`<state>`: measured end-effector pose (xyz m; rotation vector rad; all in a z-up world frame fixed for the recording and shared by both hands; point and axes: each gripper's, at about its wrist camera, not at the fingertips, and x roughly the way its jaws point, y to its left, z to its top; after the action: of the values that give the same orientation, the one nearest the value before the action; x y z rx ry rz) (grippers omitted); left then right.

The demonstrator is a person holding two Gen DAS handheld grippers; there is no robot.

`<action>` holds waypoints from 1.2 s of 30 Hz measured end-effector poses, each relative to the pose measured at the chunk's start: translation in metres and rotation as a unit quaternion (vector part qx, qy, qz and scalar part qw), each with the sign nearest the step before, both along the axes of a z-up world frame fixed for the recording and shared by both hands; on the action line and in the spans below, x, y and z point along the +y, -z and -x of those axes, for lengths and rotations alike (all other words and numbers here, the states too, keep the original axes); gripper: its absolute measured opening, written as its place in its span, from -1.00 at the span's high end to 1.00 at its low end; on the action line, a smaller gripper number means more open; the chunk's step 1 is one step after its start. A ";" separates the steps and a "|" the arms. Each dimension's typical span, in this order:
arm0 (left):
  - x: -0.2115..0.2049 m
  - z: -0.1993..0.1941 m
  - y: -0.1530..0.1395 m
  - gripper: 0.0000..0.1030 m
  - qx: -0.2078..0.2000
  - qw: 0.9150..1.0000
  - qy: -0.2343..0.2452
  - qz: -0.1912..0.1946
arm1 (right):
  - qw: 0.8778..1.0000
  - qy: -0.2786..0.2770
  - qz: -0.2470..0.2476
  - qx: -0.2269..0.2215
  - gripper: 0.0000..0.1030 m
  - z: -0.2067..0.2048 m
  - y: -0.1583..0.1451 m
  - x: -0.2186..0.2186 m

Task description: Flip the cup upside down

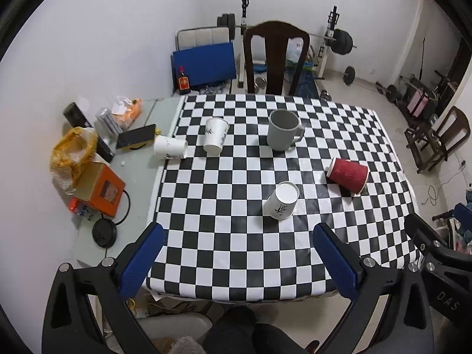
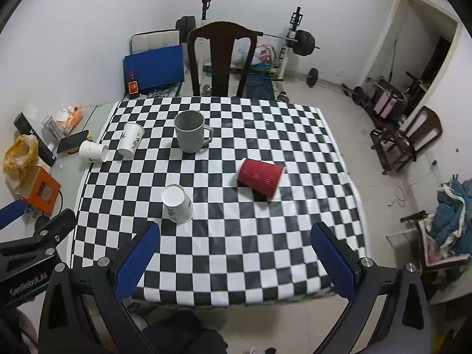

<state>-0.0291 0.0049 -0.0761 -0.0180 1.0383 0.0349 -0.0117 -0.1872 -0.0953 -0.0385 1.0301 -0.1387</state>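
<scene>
- The left gripper (image 1: 236, 253) hangs above the near edge of the table (image 1: 224, 283), looking forward and down across it; its blue-padded fingers (image 1: 141, 259) stand wide apart with nothing between them.
- The right gripper (image 2: 236, 253) hangs at the same near edge, just to the right of the left one, tilted forward and down in the same way; its fingers (image 2: 333, 262) are also spread wide and hold nothing.
- Neither gripper touches any cup; both are well back from all of them.
- The checkered tablecloth (image 1: 265, 253) covers most of the table, with a bare grey strip along the left side.
- A red ribbed paper cup (image 2: 259, 178) lies on its side right of centre, its long axis running left to right, closed base to the left and open mouth to the right and slightly near.
- A white paper cup (image 2: 177, 203) stands near the centre, left of the red one, upside down with its flat base up and its wider mouth on the cloth.
- A grey mug (image 2: 190, 131) stands upright in the far middle, opening up, handle pointing right.
- A second white paper cup (image 2: 131, 138) stands at the far left, mouth up.
- A third white paper cup (image 2: 93, 151) lies on its side at the left edge of the cloth, mouth pointing right.
- On the bare strip sit an orange box (image 1: 100, 188), a yellow plastic bag (image 1: 73, 153) and a dark phone (image 1: 135, 137).
- A dark wooden chair (image 1: 277, 59) stands behind the far edge of the table.
</scene>
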 end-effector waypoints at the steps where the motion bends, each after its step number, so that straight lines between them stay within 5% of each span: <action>1: 0.000 0.003 -0.005 -0.99 -0.002 1.000 -0.001 0.002 | 1.000 0.001 0.001 -0.002 -1.00 0.006 -0.008 -0.001; 16: 0.000 0.036 -0.045 -0.99 -0.016 1.000 -0.026 -0.006 | 1.000 -0.004 -0.002 -0.020 -1.00 0.054 -0.072 -0.004; 36: -0.008 0.045 -0.051 -0.99 -0.007 1.000 -0.021 -0.010 | 1.000 -0.004 -0.001 -0.019 -1.00 0.060 -0.078 -0.004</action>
<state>-0.0737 -0.0031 -0.0249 -0.0222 1.0226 0.0837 -0.0714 -0.1916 -0.0174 -0.0389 0.9911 -0.1309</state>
